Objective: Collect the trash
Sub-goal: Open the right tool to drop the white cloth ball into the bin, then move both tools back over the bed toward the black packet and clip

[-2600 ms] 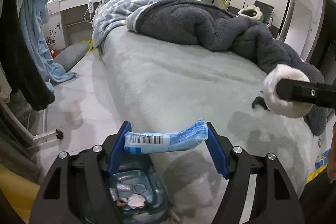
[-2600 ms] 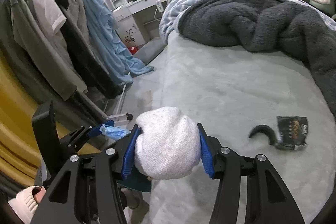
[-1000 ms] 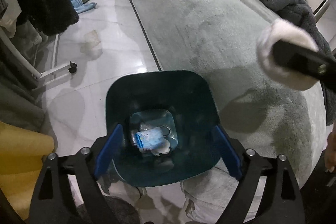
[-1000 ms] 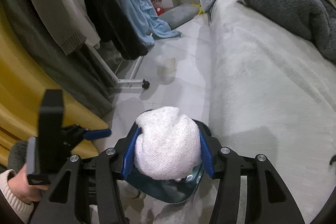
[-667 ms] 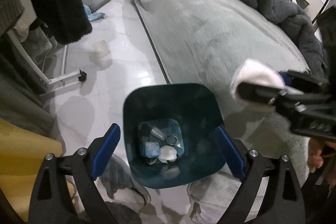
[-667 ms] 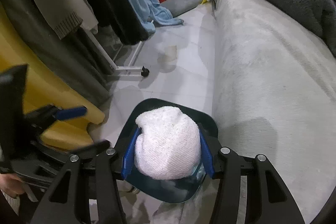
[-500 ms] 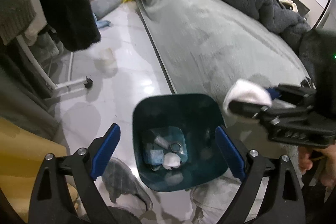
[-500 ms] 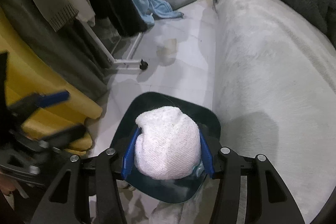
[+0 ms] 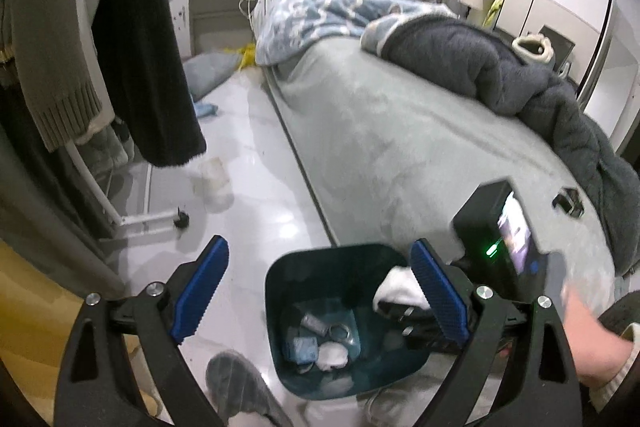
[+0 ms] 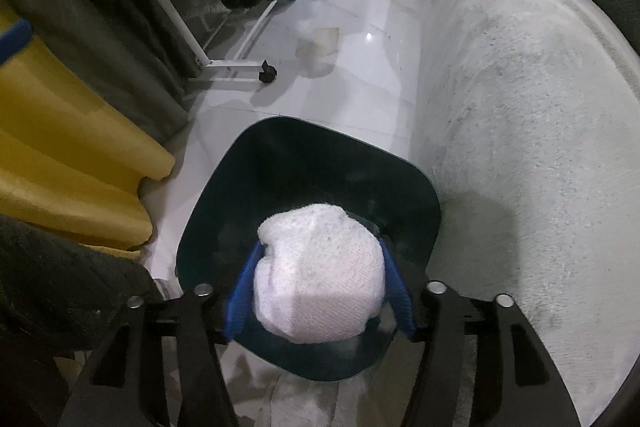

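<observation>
Our left hand-held gripper (image 9: pixel 316 291) no longer carries the blue-and-white wrapper it held a moment ago; it stands wide open and empty, lifted back from the dark teal plastic trash bin (image 10: pixel 248 187), and that crumpled blue wrapper (image 9: pixel 303 347) now lies at the bin's bottom among other scraps. Our right hand-held gripper (image 10: pixel 318 287) has come down over the bin's mouth with the white wadded cloth ball (image 10: pixel 320 271) between its blue pads; its jaws are opening, though the ball sits between them and has not yet fallen. We judge this second piece is about to drop in. On the grey-green bed (image 9: pixel 380 131) a small black item (image 9: pixel 568 201) remains, likely more trash. Hanging clothes (image 9: pixel 132 27) and the white rack's wheeled foot (image 10: pixel 240 69) crowd the floor beside the bin.
</observation>
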Demonstrator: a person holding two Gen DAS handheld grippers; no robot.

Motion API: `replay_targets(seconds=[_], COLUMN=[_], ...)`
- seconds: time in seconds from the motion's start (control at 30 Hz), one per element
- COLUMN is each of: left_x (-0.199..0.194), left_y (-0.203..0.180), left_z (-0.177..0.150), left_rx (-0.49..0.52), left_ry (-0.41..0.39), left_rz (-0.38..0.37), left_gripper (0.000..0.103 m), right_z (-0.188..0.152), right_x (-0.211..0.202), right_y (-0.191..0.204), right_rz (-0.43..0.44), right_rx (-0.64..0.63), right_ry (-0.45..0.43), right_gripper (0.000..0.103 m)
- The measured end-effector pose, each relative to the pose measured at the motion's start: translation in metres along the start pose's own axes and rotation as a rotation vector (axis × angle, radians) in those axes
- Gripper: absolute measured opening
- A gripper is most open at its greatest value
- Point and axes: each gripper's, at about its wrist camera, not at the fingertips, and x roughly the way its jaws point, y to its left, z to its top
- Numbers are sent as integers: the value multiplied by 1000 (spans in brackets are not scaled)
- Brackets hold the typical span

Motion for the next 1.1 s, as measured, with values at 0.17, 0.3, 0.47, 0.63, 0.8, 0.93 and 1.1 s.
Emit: replay_targets(seconds=[0.17,0.3,0.47,0.63,0.8,0.93,1.1], left_x=[-15,-26,-39,-45,-42,-37,-32], left_y=[-4,-12,-29,-45,-64,-77,-97], left_z=[7,13,21,27,31,34,34], left_rx=[9,14,49,46,49,55,77], left_ry=[-74,-137,-217,-269,-279,-280,-280], left_rz=[-12,-29,-23,-48,-66,-87,-107], left_gripper=[94,94,94,94,94,94,94], right_z=[6,9,11,3,-4,-16,-33], right_x=[-6,-21,-53,-79,-110,-129,-149], right_y=[3,4,4,-13,-43,-73,-105], right_rz=[6,9,21,3,-22,-59,-94], right_rx=[-1,-10,-22,-17,27,77,150], right_ry=[-7,-32,-110,-166,-237,-274,-315], right_gripper=[77,81,85,86,91,91,91])
